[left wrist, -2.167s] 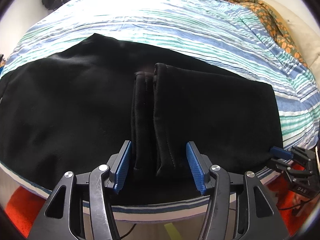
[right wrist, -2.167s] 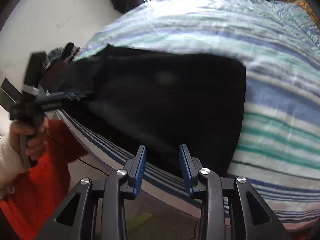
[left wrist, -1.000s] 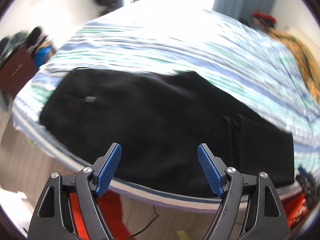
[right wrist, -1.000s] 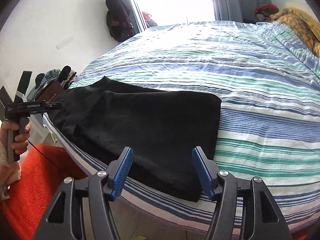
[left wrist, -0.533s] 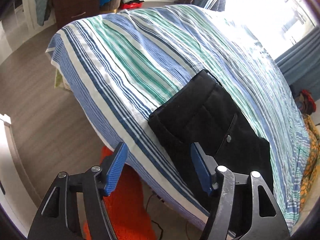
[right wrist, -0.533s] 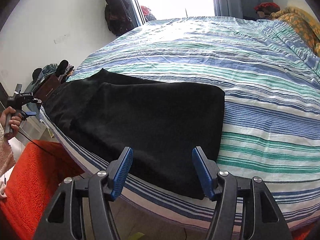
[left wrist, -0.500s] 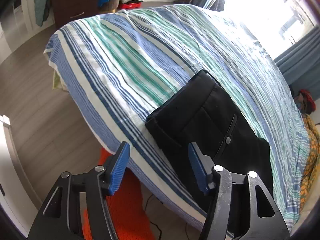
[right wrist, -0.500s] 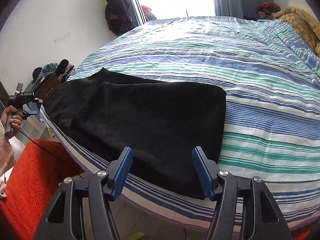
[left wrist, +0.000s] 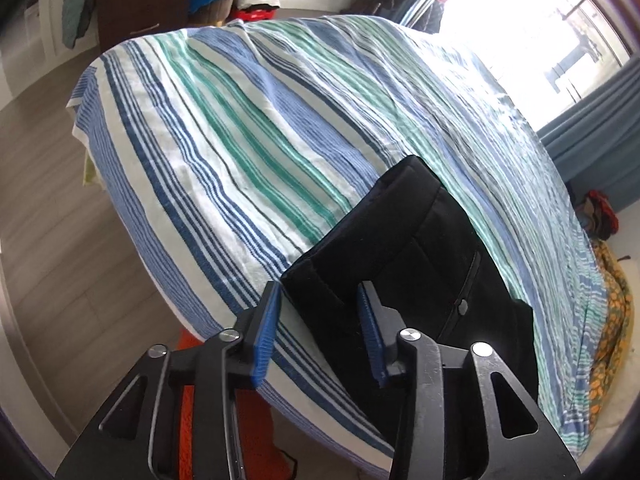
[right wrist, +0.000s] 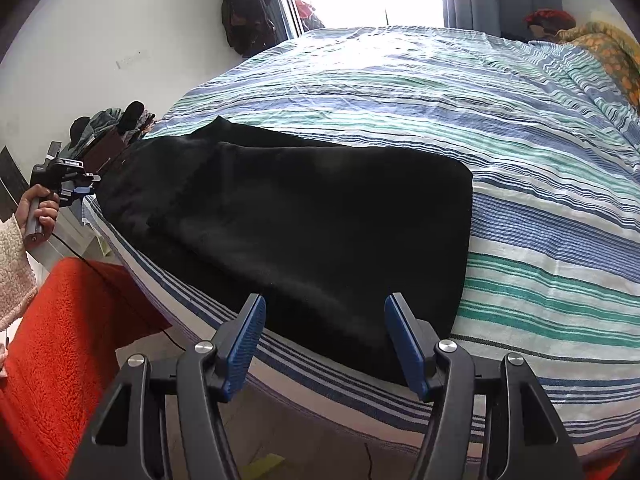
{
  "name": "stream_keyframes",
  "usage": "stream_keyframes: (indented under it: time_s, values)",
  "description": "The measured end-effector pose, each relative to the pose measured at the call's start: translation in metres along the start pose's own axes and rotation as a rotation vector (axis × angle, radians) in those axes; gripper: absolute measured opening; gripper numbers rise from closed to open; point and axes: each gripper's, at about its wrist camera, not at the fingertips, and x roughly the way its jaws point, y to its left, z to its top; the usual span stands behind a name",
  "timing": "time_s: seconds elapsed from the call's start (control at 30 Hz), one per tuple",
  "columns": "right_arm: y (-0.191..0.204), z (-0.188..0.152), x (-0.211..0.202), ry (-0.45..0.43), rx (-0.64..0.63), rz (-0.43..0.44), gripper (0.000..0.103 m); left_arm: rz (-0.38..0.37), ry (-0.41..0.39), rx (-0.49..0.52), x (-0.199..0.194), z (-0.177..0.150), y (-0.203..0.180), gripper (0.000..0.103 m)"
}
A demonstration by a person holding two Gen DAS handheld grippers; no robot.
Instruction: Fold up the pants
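Observation:
Black pants [right wrist: 312, 224] lie folded flat on a striped bed near its front edge. In the left wrist view I see their waistband end [left wrist: 404, 256] with a pocket button. My left gripper [left wrist: 320, 324] is open, its jaws on either side of the near waistband corner, not closed on it. It also shows in the right wrist view [right wrist: 76, 188], held in a hand at the far left. My right gripper [right wrist: 324, 340] is open and empty, just in front of the pants' near edge at the folded end.
The striped blue, green and white bedspread [right wrist: 540, 160] covers the bed. An orange rug [right wrist: 60, 344] lies on the floor by the bed. An orange patterned blanket [right wrist: 608, 52] lies at the far right. A dresser [left wrist: 140, 4] stands beyond the bed's end.
My left gripper has swung from the middle of the pants to the waistband end and moved in on its corner, jaws narrower. The right gripper opened wider and drew back slightly.

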Motion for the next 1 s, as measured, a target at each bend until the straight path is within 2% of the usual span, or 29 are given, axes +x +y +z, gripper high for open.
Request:
stream_keyframes:
  time_s: [0.03,0.07,0.2,0.3,0.5,0.53,0.73,0.83,1.0]
  values:
    - [0.000,0.000,0.000,0.000,-0.001,-0.001,0.062,-0.002,-0.007,-0.019,0.000,-0.002,0.005,0.057]
    - [0.000,-0.001,0.000,0.000,-0.003,-0.001,0.062,-0.006,-0.010,-0.036,0.001,-0.003,0.009,0.059]
    - [0.001,-0.001,0.002,0.004,-0.007,-0.002,0.062,-0.068,-0.009,-0.093,0.006,-0.009,0.019,0.059]
    - [0.001,-0.001,0.004,0.011,-0.009,-0.006,0.062,-0.111,-0.006,-0.107,0.013,-0.011,0.019,0.051]
    - [0.005,0.000,0.007,0.017,-0.015,-0.017,0.064,-0.198,-0.019,-0.178,0.021,-0.011,0.026,0.051]
    - [0.006,0.000,0.007,0.017,-0.016,-0.019,0.064,-0.221,-0.032,-0.181,0.018,-0.012,0.026,0.048]
    - [0.005,-0.001,0.008,0.019,-0.019,-0.017,0.064,-0.259,-0.050,-0.134,0.007,-0.011,0.025,0.040]
    - [0.005,-0.002,0.009,0.021,-0.014,-0.016,0.064,-0.295,-0.045,-0.160,0.010,-0.010,0.032,0.040]
    - [0.005,0.000,0.009,0.021,-0.010,-0.012,0.064,-0.330,0.029,-0.211,0.037,-0.004,0.034,0.046]
